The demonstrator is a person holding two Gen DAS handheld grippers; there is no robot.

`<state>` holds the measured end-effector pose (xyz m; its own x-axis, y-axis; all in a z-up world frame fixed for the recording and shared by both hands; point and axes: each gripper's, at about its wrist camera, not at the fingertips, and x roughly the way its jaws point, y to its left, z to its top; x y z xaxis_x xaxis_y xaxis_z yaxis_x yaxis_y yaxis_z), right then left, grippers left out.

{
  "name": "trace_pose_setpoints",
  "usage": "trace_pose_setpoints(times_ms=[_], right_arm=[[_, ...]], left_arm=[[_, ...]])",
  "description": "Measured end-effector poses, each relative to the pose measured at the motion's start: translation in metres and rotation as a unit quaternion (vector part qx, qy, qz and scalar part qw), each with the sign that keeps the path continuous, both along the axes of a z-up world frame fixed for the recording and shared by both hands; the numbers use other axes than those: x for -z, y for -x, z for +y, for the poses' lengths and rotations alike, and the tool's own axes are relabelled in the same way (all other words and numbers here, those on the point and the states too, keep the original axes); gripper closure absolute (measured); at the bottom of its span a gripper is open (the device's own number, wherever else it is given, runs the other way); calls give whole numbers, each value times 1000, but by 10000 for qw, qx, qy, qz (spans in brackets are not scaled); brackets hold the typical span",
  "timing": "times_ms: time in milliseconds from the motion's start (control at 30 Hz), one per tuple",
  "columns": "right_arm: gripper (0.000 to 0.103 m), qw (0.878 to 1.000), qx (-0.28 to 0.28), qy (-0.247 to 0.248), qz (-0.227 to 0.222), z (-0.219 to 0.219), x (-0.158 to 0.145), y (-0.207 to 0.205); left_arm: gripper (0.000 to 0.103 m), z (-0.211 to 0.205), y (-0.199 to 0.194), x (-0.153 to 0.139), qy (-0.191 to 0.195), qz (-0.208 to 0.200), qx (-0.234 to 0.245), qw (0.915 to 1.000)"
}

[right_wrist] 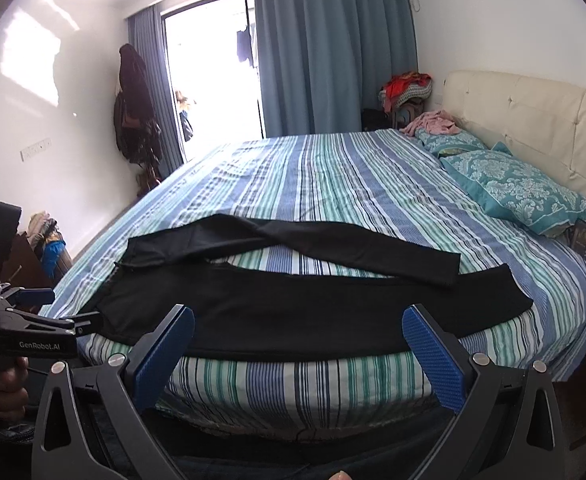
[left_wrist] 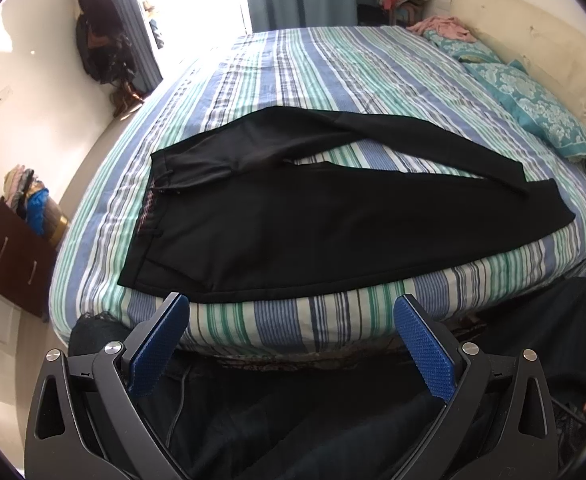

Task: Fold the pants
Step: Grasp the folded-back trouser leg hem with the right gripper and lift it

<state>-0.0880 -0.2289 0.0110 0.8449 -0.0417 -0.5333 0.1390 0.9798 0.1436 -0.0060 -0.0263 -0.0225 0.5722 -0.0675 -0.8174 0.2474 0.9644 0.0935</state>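
The black fabric pants (left_wrist: pixel 293 224) lie flat on the striped bed (left_wrist: pixel 333 64), long axis crosswise, waistband left. Both tools, left tool (left_wrist: pixel 291 336) and right tool (right_wrist: pixel 297 344), hang released just short of the near edge, neither clearly nearer.

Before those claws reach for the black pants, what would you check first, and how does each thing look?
1. Left claw open, holding nothing: ok.
2. Right claw open, holding nothing: ok.
3. Pants lying flat on the bed: ok.
4. Legs lined up together: not ok, the far leg splays away, striped sheet showing between them.
5. Waistband at the left end, in view: ok.
6. Room beyond the pants, pillows apart from them: ok.
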Motion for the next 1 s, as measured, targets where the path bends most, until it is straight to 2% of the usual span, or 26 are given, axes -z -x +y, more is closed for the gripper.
trace_pose_setpoints(times_ms=[67, 133, 200, 267, 333, 400, 433, 500, 567, 633, 767, 800, 833, 867, 933, 1000], right_arm=[[0, 9998, -167, -3, -63, -1, 4, -7], [0, 9991, -298, 4, 297, -6, 14, -21], [0, 9982, -181, 317, 481, -23, 23, -34], [0, 9959, -39, 798, 416, -54, 33, -50], [0, 9929, 100, 1054, 548, -99, 49, -74], [3, 9862, -4, 1263, 1070, -144, 76, -107], [19, 9793, -122, 1338, 1512, -163, 93, -126], [40, 9647, -531, 1344, 2199, -192, 125, -155], [41, 9518, -744, 1500, 2571, -206, 154, -172], [41, 9419, -807, 1755, 2747, -216, 176, -186], [42, 9242, -954, 2392, 2821, -221, 204, -207], [58, 9216, -1013, 2474, 2814, -222, 207, -209], [87, 9199, -1062, 2452, 2870, -224, 207, -213], [93, 9186, -1073, 2430, 2924, -227, 204, -216], [95, 9226, -1107, 2417, 2796, -229, 184, -222], [96, 9353, -1148, 2047, 2649, -243, 147, -239]], left_arm=[[1, 2, -5, 0, 76, 33, -12, 10000], [1, 5, -11, -1, 79, 5, -74, 9999], [1, 7, -18, -4, 62, -104, -147, 9998], [1, 9, -26, -8, 50, -230, -231, 9995], [1, 12, -36, -11, 66, -307, -315, 9990], [1, 14, -44, -12, 77, -341, -394, 9986], [1, 14, -47, -11, 70, -336, -431, 9985], [1, 15, -53, -6, 40, -271, -506, 9983], [1, 13, -58, 2, 8, -135, -562, 9983], [1, 10, -61, 13, -56, 45, -579, 9983], [1, 1, -67, 34, -349, 321, -521, 9975], [1, -1, -68, 38, -416, 372, -504, 9972], [1, -3, -70, 42, -468, 421, -492, 9968], [1, -5, -73, 45, -496, 455, -482, 9966], [1, -10, -80, 46, -510, 461, -470, 9965], [1, -15, -90, 44, -486, 418, -436, 9970]])
